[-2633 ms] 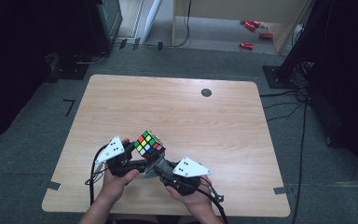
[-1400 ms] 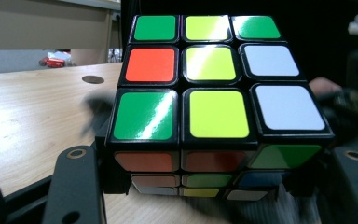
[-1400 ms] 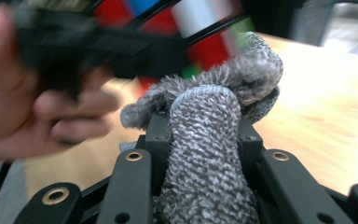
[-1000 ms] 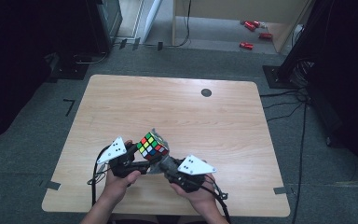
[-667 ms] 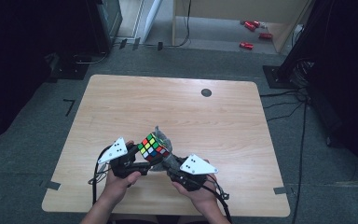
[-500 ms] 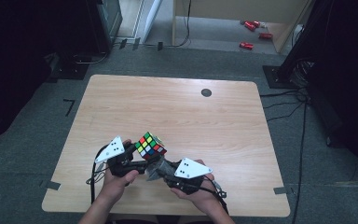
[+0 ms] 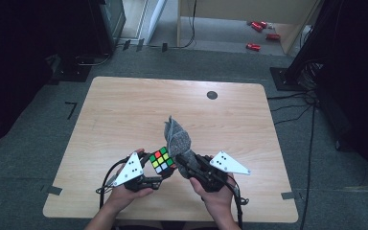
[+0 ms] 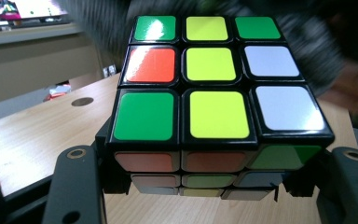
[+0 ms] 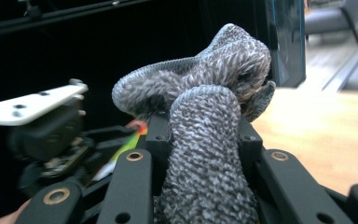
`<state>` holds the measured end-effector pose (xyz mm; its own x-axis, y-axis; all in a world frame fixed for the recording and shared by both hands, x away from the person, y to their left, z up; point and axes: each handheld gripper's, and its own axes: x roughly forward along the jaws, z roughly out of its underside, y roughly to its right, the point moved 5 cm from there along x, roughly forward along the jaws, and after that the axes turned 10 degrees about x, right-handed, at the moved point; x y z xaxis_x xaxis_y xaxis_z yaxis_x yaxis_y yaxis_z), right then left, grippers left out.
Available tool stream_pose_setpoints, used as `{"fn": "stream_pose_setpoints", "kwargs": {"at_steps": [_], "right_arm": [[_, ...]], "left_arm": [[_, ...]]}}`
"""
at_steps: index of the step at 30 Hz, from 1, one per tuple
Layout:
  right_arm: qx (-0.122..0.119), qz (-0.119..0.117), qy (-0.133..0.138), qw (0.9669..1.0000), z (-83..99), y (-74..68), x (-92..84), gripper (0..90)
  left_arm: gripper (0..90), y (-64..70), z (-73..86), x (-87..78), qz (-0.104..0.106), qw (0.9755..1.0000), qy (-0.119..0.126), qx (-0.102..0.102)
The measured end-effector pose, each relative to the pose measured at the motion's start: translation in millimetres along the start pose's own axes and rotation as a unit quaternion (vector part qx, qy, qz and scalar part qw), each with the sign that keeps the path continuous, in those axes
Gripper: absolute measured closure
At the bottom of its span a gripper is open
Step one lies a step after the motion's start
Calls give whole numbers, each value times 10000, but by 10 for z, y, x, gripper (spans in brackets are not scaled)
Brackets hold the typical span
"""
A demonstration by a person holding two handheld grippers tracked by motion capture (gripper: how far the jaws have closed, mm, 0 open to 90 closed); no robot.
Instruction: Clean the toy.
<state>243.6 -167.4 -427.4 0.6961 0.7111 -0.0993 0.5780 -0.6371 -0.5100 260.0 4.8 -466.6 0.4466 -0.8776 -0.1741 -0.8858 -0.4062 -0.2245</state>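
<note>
My left gripper (image 7: 159,173) is clamped tight on the Rubik's cube (image 7: 161,160), jaws pressing two opposite sides low on it, holding it just above the near part of the wooden table (image 7: 124,120). The cube is stiff and glossy, light I'd judge, so flat side faces are the safe hold; a layer could twist under uneven pressure. Beside it, my right gripper (image 7: 184,165) is closed on a bunched grey cloth (image 7: 178,139), pinched near its lower end, the rest standing up loosely and touching the cube's far side. It is soft and gives easily. Farther off, a dark round mark (image 7: 212,95) sits near the table's far edge.
</note>
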Motion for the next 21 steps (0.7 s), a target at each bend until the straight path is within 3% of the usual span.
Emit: {"fn": "stream_pose_setpoints", "kwargs": {"at_steps": [3,5,8,9,11,14,15,16,19,21], "right_arm": [[513,269,-252,9980,141,220,49,685],[650,139,-242,9975,117,211,38,685],[594,-253,-29,9979,-10,33,-5,685],[596,-271,-2,9979,-22,-5,-8,685],[629,-197,-1,9978,12,31,16,685],[832,199,-249,9960,149,243,69,686],[897,189,-282,9954,170,276,76,686],[946,165,-294,9949,161,263,68,685],[768,-69,-149,9969,36,99,31,684],[641,-32,-78,9979,1,33,18,685]], "left_arm": [[342,-12,1,-10,-24,10000,1,-1],[342,-16,19,3,-82,10000,-44,34],[342,1,42,24,-65,9999,-102,91],[342,5,39,25,-59,9999,-92,83],[342,6,32,21,-90,9998,-145,132],[342,5,29,14,-77,9997,-168,131],[342,6,36,20,-78,9997,-189,147],[342,7,42,27,-89,9996,-196,155],[342,15,52,44,-62,9997,-214,138],[342,28,42,47,-34,9997,-208,125]]}}
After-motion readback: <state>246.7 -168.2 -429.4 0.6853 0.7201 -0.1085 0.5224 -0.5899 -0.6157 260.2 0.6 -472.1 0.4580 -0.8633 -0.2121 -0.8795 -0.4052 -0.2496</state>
